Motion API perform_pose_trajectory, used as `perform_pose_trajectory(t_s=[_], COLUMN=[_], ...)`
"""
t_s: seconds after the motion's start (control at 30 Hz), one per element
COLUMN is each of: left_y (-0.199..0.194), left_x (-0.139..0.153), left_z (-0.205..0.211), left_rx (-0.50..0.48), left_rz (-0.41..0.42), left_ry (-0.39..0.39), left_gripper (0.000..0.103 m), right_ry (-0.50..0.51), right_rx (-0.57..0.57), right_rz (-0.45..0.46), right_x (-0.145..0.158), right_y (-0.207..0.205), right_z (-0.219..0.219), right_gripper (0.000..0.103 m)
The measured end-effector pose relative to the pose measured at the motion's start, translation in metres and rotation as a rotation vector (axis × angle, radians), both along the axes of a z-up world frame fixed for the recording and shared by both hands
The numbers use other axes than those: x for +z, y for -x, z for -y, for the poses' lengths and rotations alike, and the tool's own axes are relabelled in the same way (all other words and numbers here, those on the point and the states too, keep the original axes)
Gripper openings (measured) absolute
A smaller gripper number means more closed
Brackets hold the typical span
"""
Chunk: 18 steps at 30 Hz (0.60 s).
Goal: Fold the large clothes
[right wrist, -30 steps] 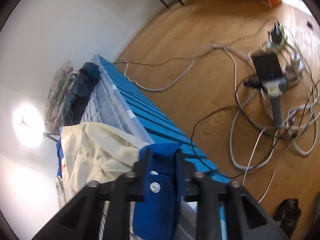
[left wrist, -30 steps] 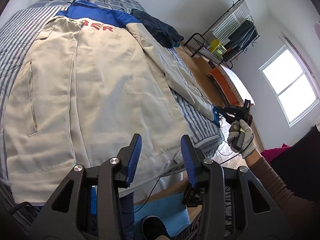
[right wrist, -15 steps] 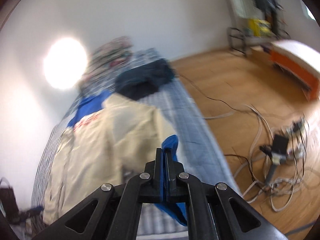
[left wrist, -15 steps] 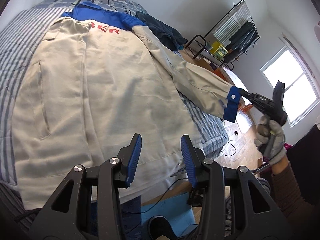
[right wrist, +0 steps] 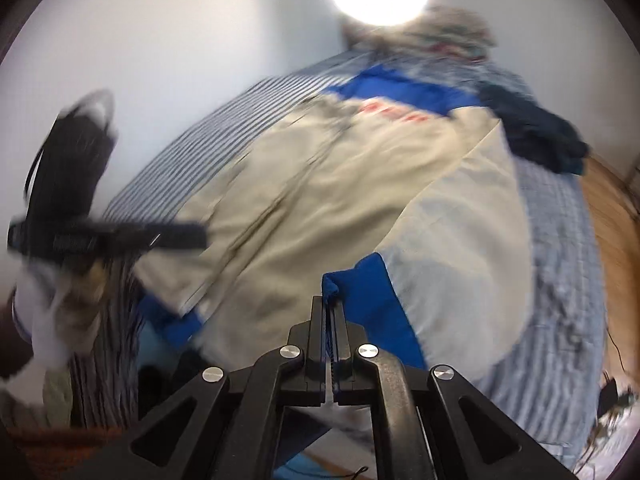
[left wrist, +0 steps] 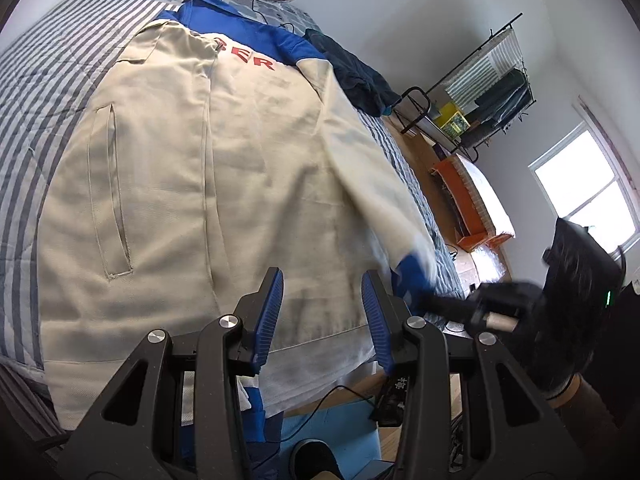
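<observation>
Right gripper (right wrist: 329, 320), clamped on the blue cuff (right wrist: 362, 284), had just carried the sleeve across the beige cotton jacket (left wrist: 224, 184) lying on the striped bed (left wrist: 44, 60); sleeve fold underway.

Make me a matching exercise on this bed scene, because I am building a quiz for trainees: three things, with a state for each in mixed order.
Things:
1. blue cuff
2. left tongs
3. dark garment

States:
a. open over the beige jacket, holding nothing
b. crumpled near the bed's far edge
c. pinched in the shut right tongs

Pairs: 1-c, 2-a, 3-b
</observation>
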<state>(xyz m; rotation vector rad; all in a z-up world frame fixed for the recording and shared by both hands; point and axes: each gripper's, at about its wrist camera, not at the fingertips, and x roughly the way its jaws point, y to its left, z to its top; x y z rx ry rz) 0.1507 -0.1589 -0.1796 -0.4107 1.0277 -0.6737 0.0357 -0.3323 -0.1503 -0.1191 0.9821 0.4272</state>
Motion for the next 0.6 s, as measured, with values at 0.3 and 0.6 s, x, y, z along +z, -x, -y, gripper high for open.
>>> perform_pose_trajectory(t_s=[0.3,0.6], left_y=[-0.014,-0.009], left_x=[-0.028,-0.060], left_z=[0.015,0.031], left_rx=[-0.006,-0.032], left_rz=[-0.094,-0.234], left_ry=[0.024,0.098], left_gripper=[0.041,0.041], right_ry=[0.052,-0.314], right_rx=[0.166,-0.003], right_rz=[-0.119,-0.069], right_x=[-0.048,-0.004], right_y=[0.027,0.043], right_z=[-0.037,0.046], right_gripper=[0.000,0.043])
